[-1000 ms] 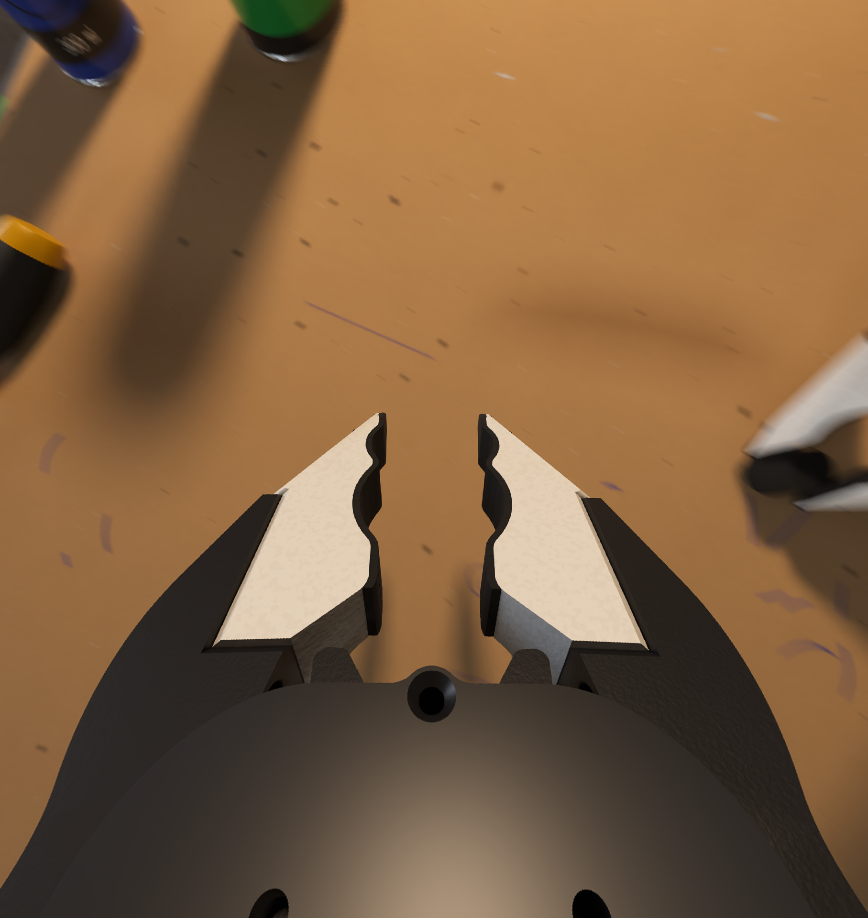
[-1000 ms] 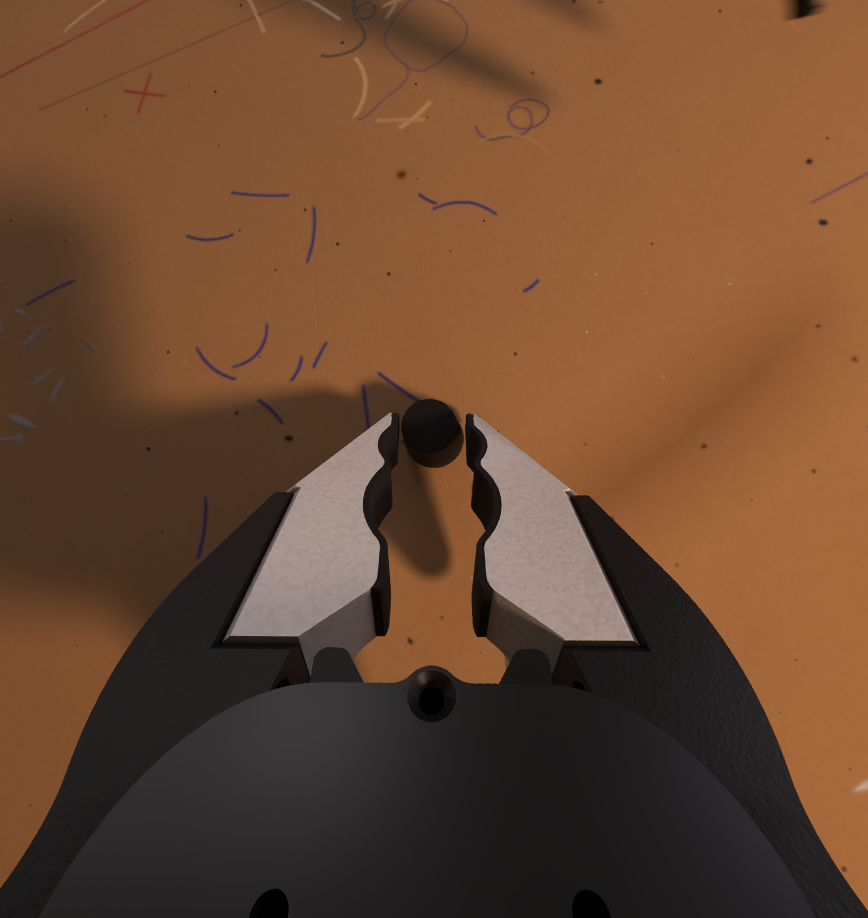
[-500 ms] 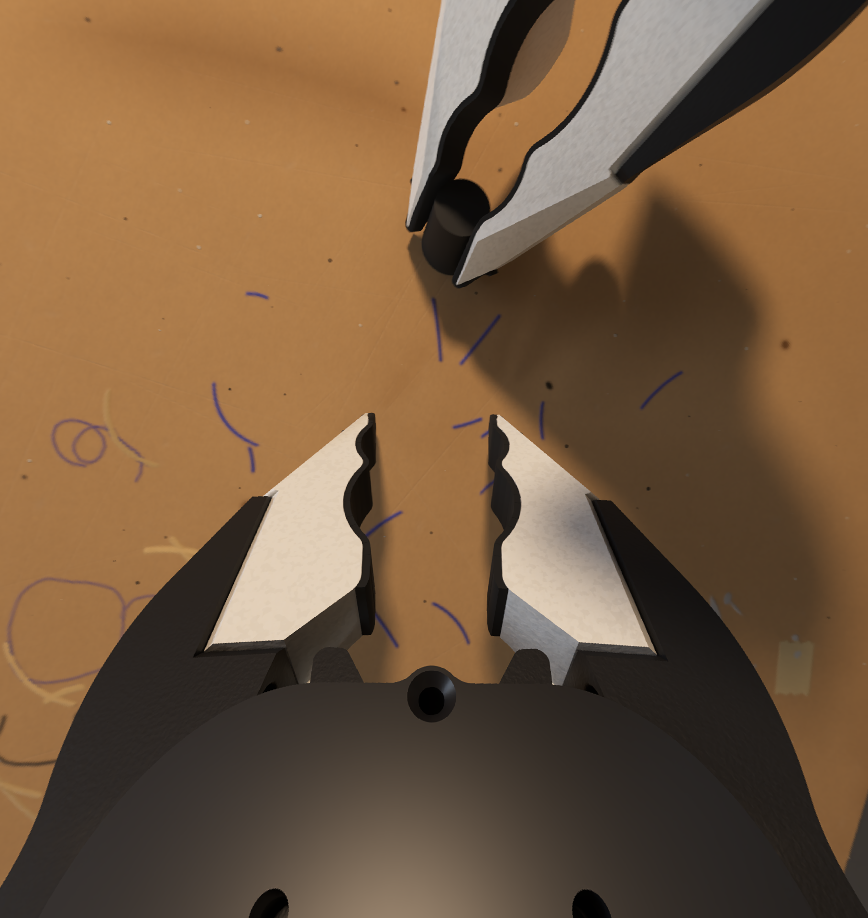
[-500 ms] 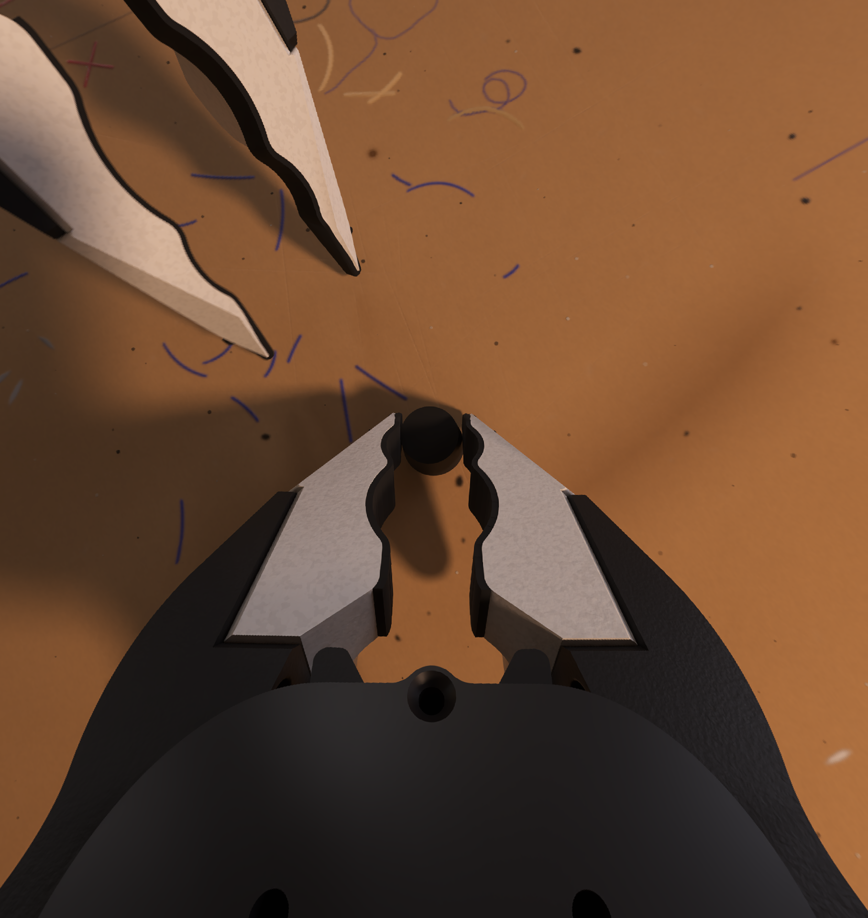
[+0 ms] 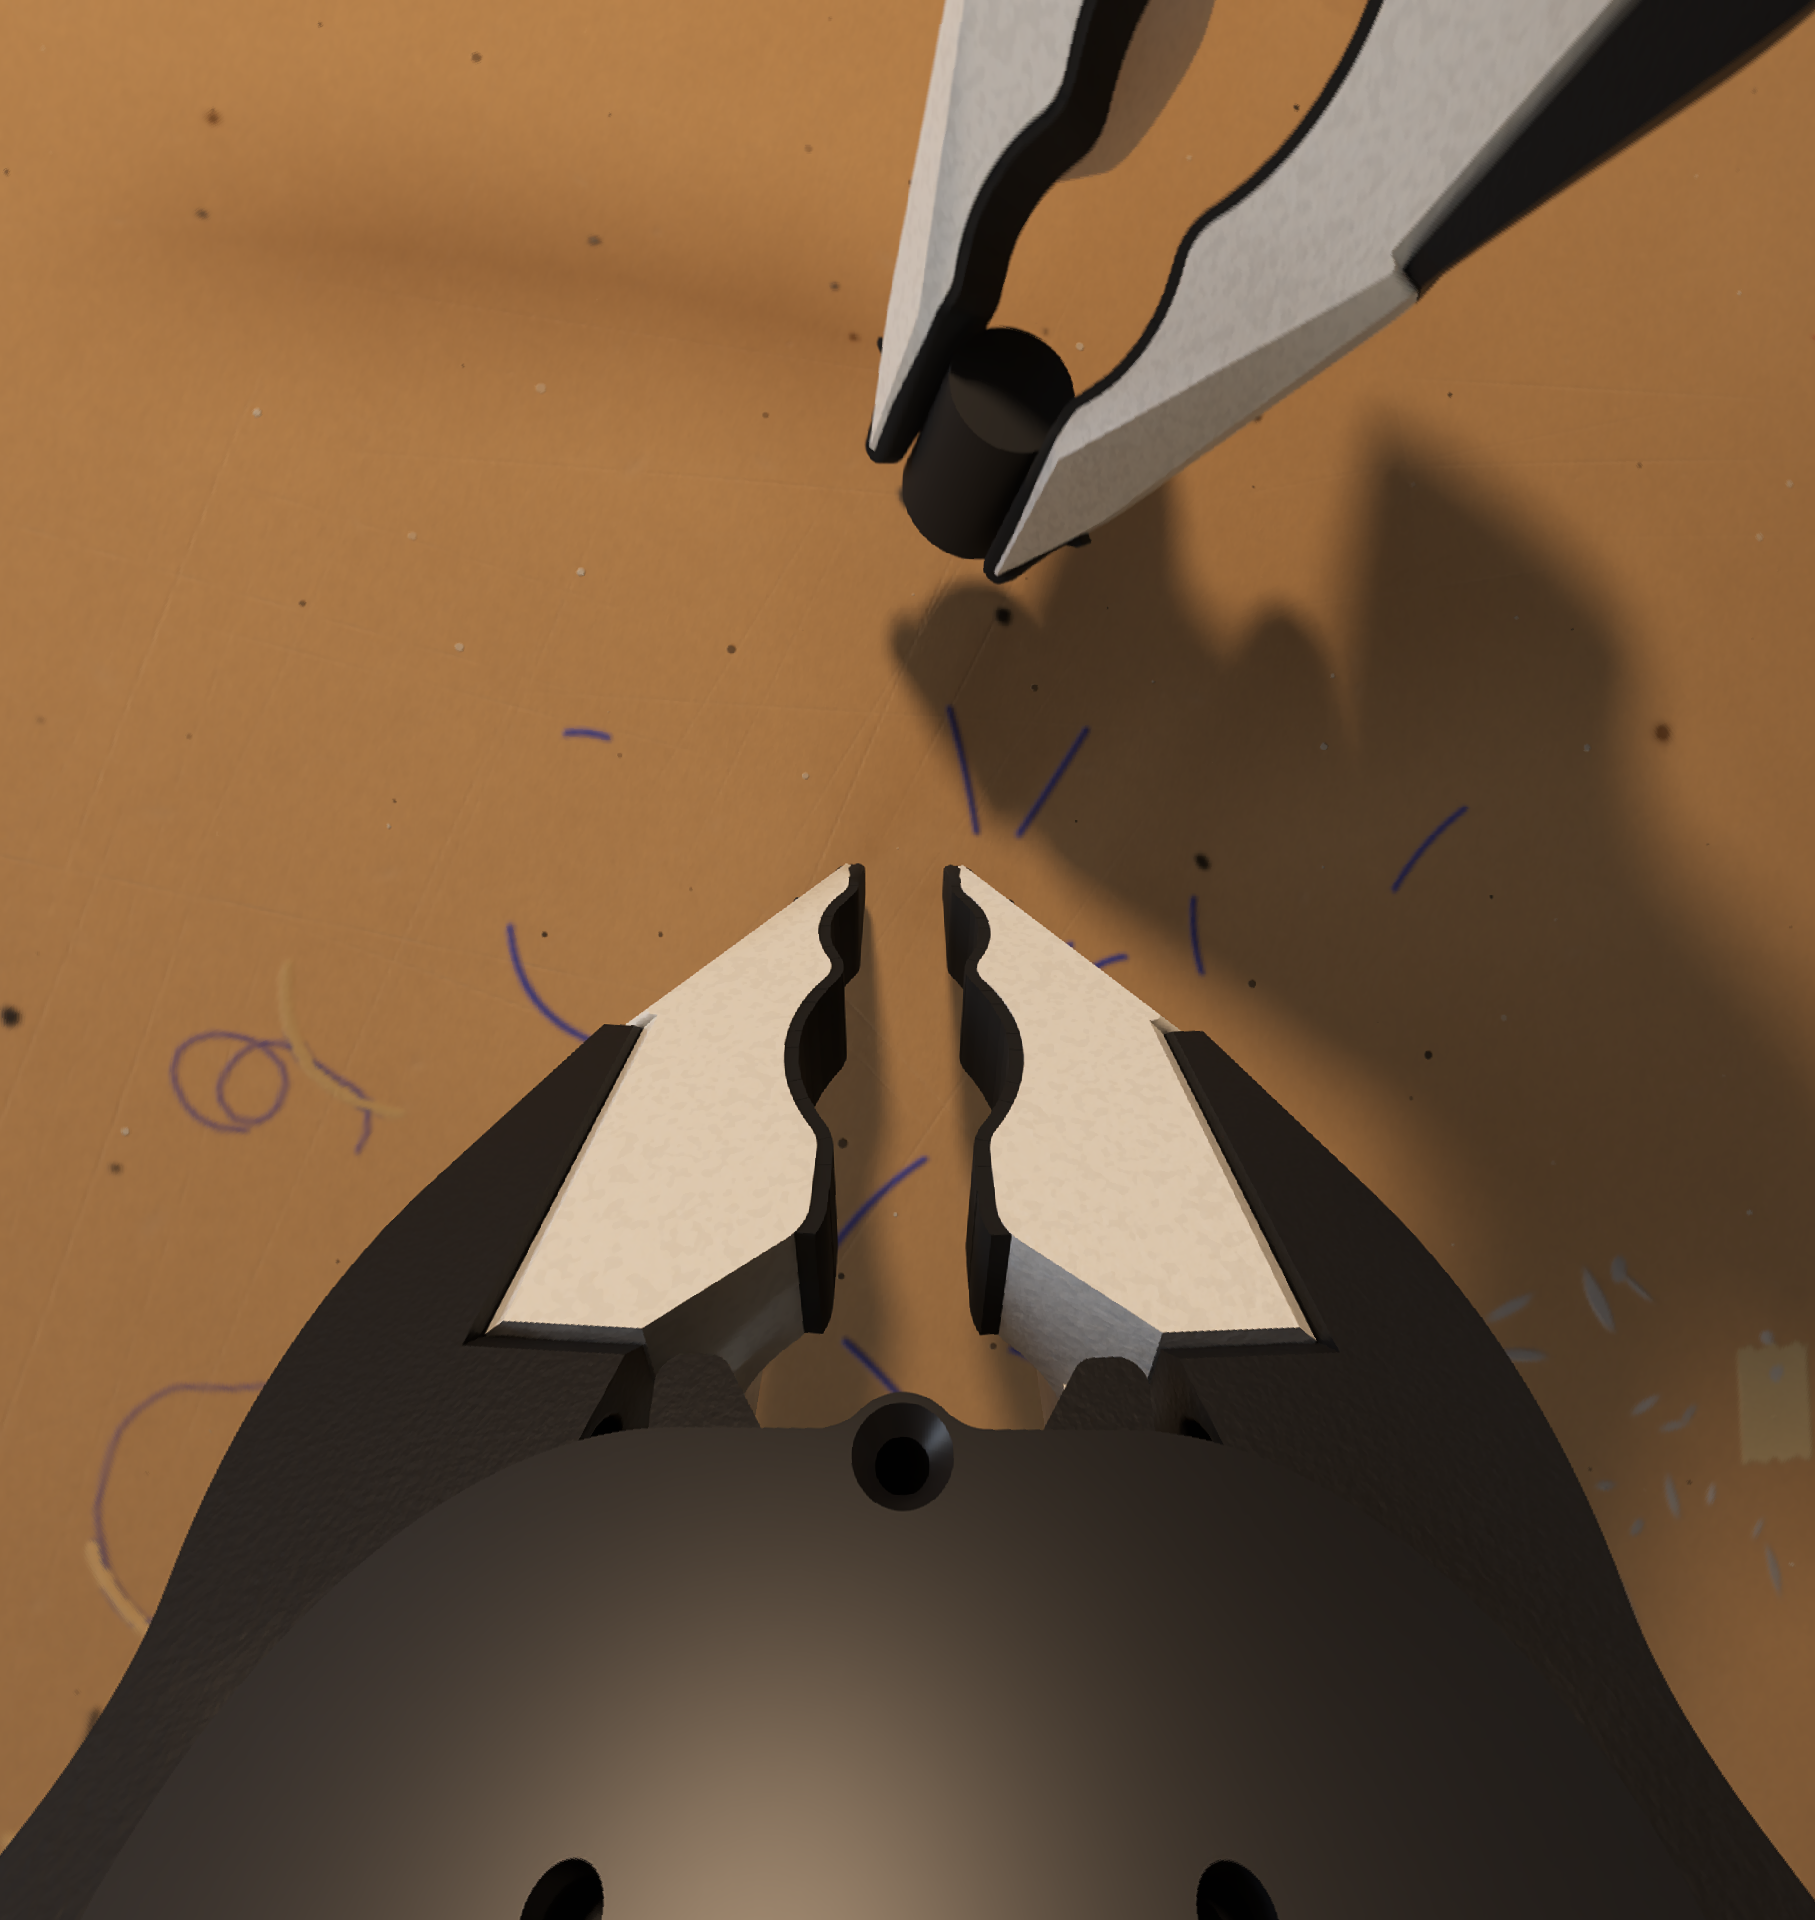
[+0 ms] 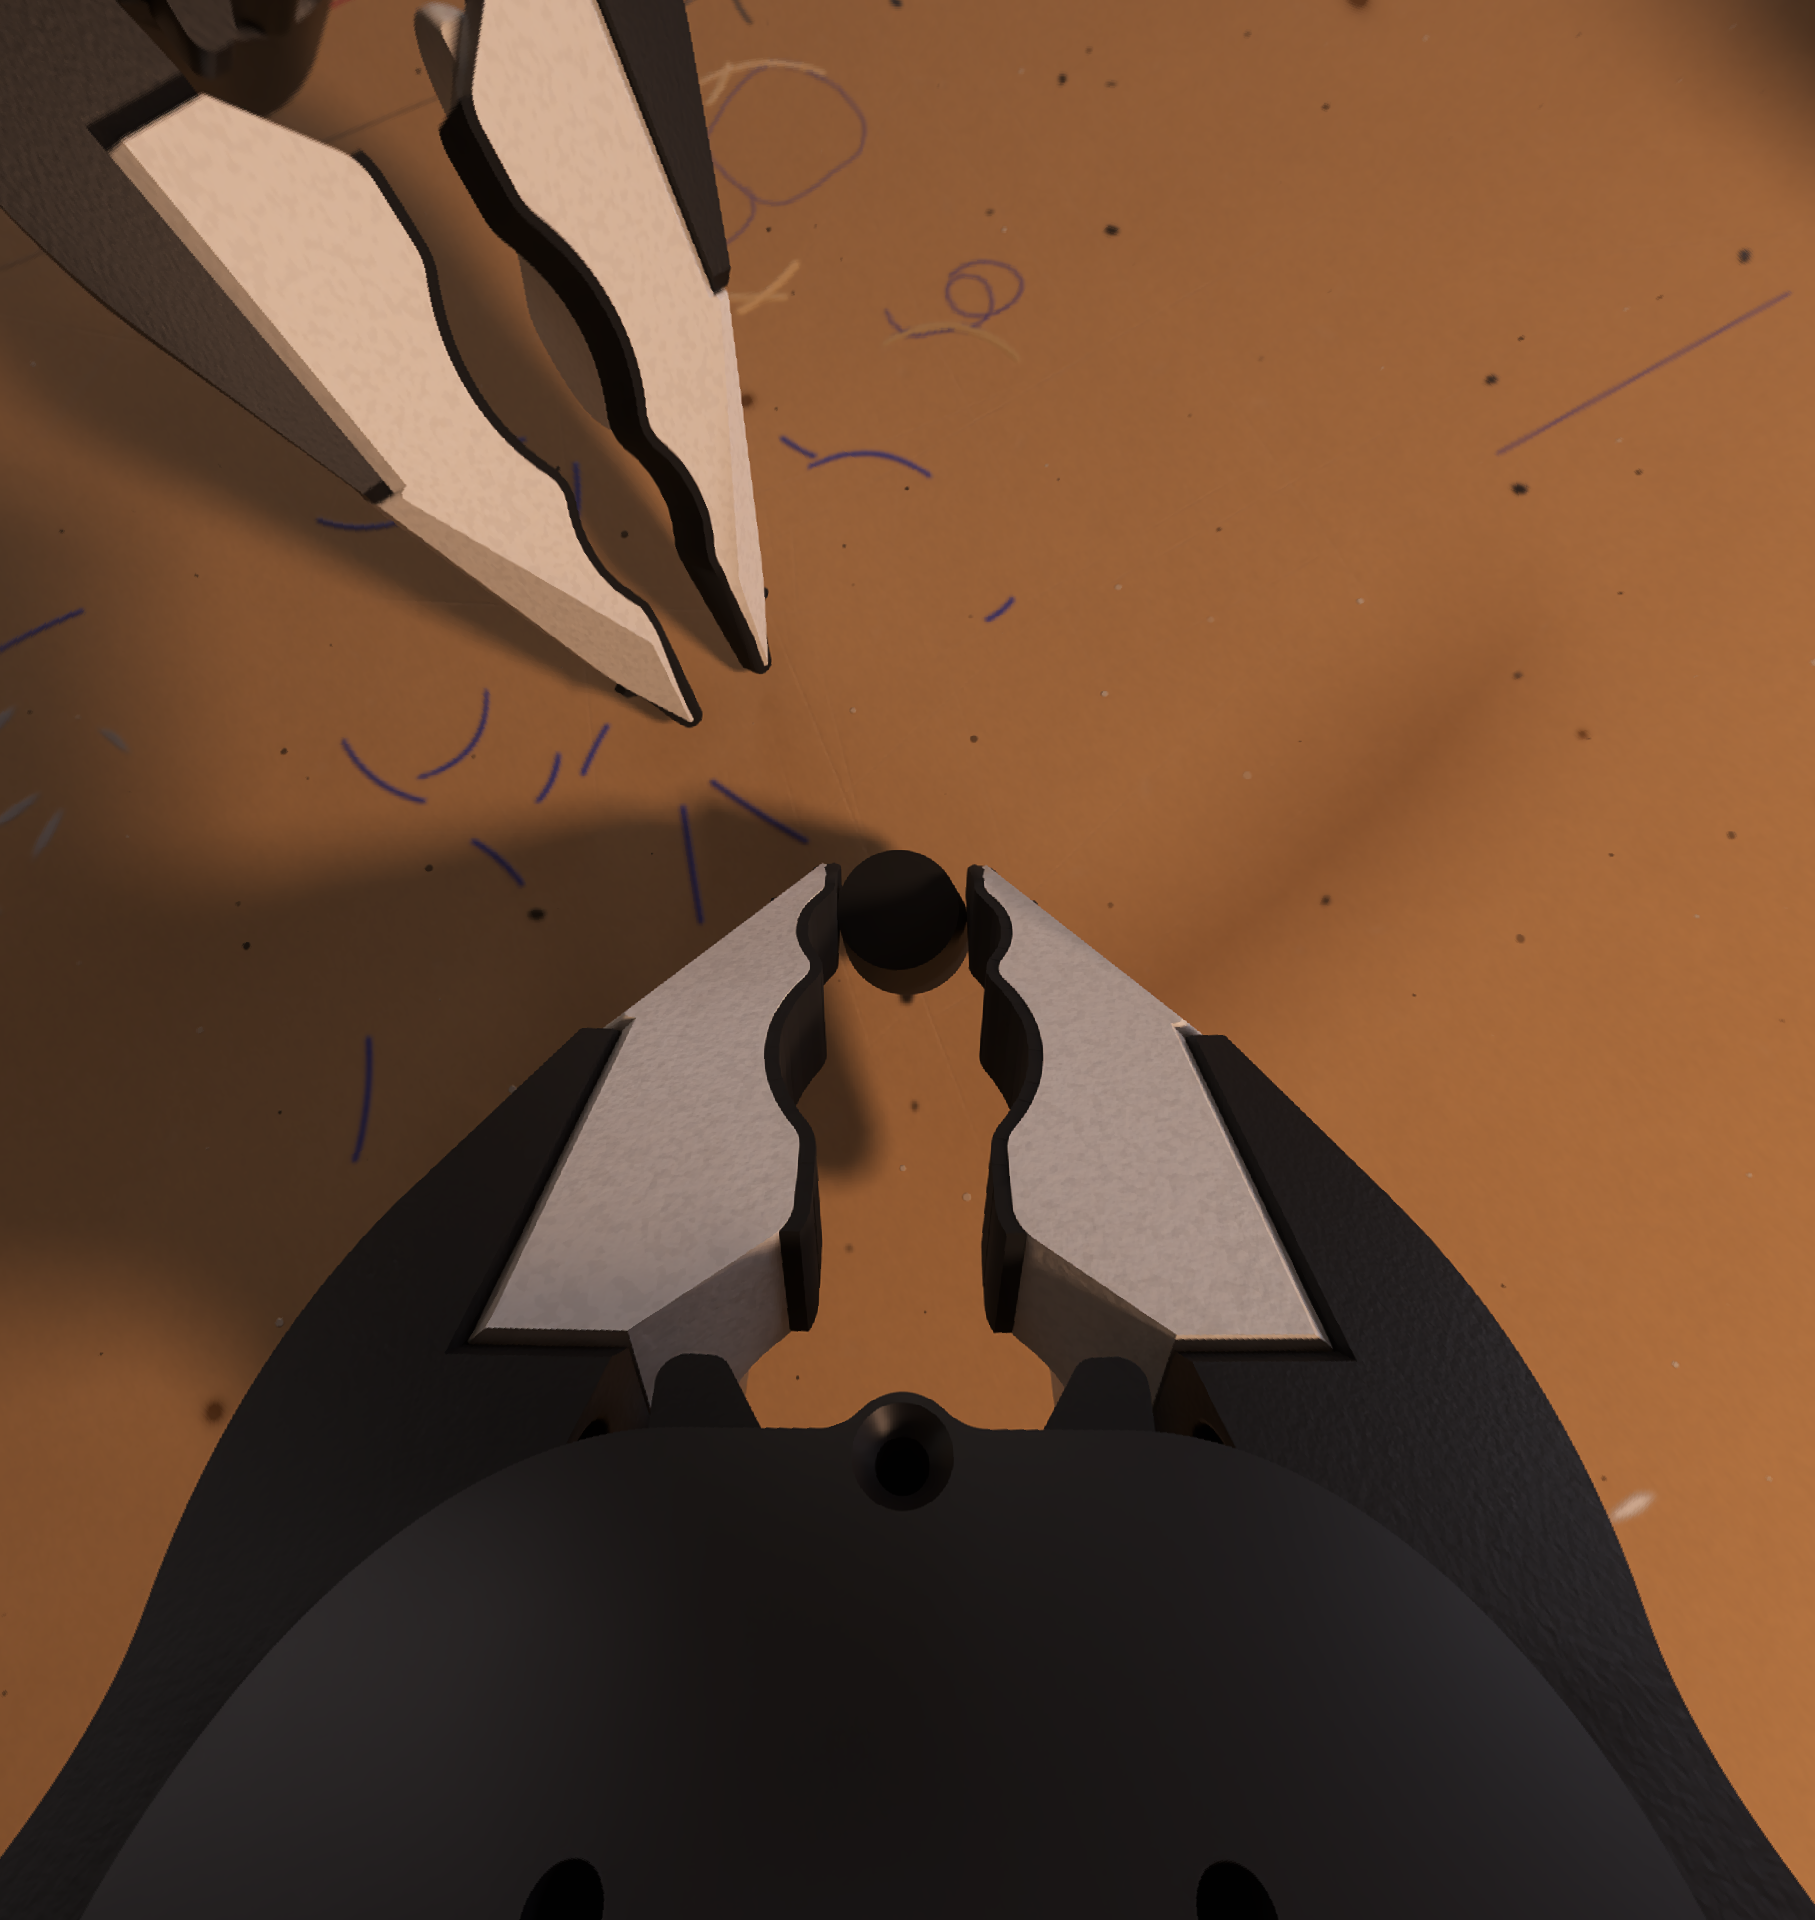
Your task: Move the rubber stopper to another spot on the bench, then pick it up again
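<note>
Bench (image 5: 311, 520): no edge or corner in view, so the spot can't be tied to one.

L gripper (image 5: 903, 873) has closed in on R since 0.5 s ago, fingers narrowed to a slim gap, holding nothing.

R gripper (image 6: 903, 873) still pinches stopper (image 6: 901, 914) at its tips, now lifted off bench w/ shadow apart below. Reads as mid-carry, not yet placed.

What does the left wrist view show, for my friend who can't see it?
The right claw reaches in from the top and pinches a small black cylindrical rubber stopper just above the scuffed orange-brown bench. Below it, the left claw points at the stopper, empty, its tips slightly apart.
</note>
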